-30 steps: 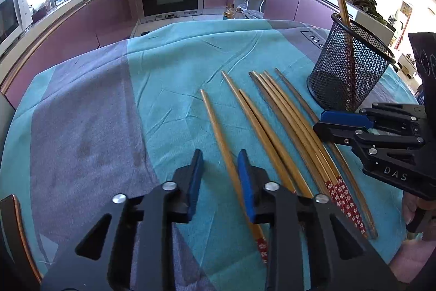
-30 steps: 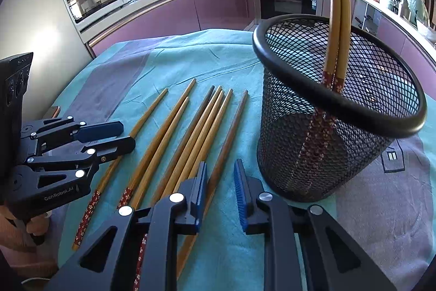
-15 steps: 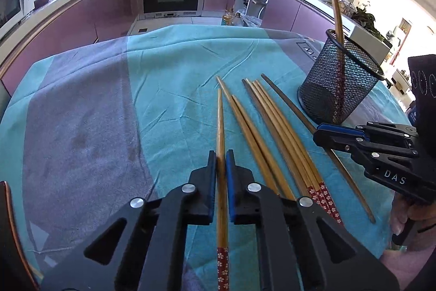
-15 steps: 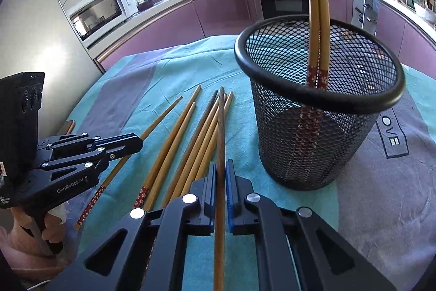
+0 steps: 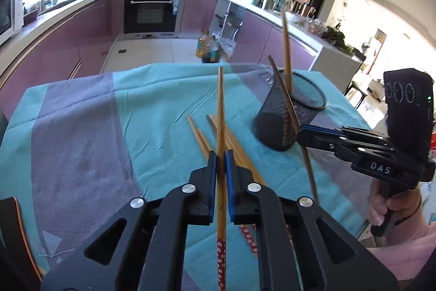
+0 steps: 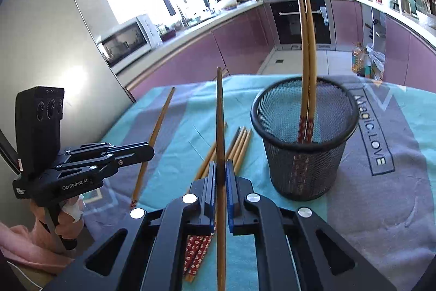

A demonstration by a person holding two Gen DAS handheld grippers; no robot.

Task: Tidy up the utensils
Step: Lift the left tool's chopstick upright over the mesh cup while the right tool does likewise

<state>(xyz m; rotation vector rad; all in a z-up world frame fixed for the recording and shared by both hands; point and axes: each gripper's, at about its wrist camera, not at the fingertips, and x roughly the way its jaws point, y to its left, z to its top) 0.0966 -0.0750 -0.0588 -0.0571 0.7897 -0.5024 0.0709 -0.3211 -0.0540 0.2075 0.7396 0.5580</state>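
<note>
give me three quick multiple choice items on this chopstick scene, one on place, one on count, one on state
1. Where does the mesh cup stand?
A. on the cloth
B. on the kitchen counter
C. on the floor

2. How many chopsticks stand in the mesh cup?
A. none
B. two
C. five

3. What is the left gripper doing?
A. open, holding nothing
B. shut on a spoon
C. shut on a chopstick

Key: 1 A, its base rests on the teal and grey cloth. 2 B, two sticks rise from it. 3 C, its pads clamp one chopstick.

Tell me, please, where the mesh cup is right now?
In the right wrist view the mesh cup stands upright on the cloth, right of the loose chopsticks.
</note>
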